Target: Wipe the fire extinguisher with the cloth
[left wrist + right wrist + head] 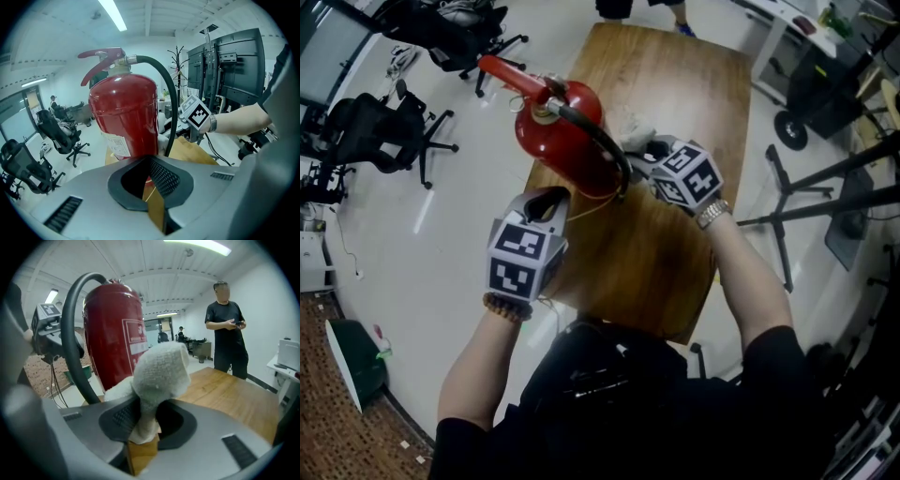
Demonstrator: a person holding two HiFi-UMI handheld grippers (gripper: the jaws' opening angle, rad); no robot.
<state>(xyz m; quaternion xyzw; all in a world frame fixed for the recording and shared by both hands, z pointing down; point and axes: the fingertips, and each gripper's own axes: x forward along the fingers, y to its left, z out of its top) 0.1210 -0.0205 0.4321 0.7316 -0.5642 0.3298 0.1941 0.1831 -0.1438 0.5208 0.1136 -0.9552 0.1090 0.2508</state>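
Fire extinguisher (115,329) beside cloth (159,371) in right hand-held gripper (143,425)

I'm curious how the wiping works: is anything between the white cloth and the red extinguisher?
Nothing visible. The cloth in the right gripper faces the extinguisher body directly; the black hose hangs beside it.

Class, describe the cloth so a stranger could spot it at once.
Find the long wooden table. On it stands a red metal fire extinguisher with a black hose; beside it, the right gripper holds a fluffy white cloth. Nothing else there is soft and pale.
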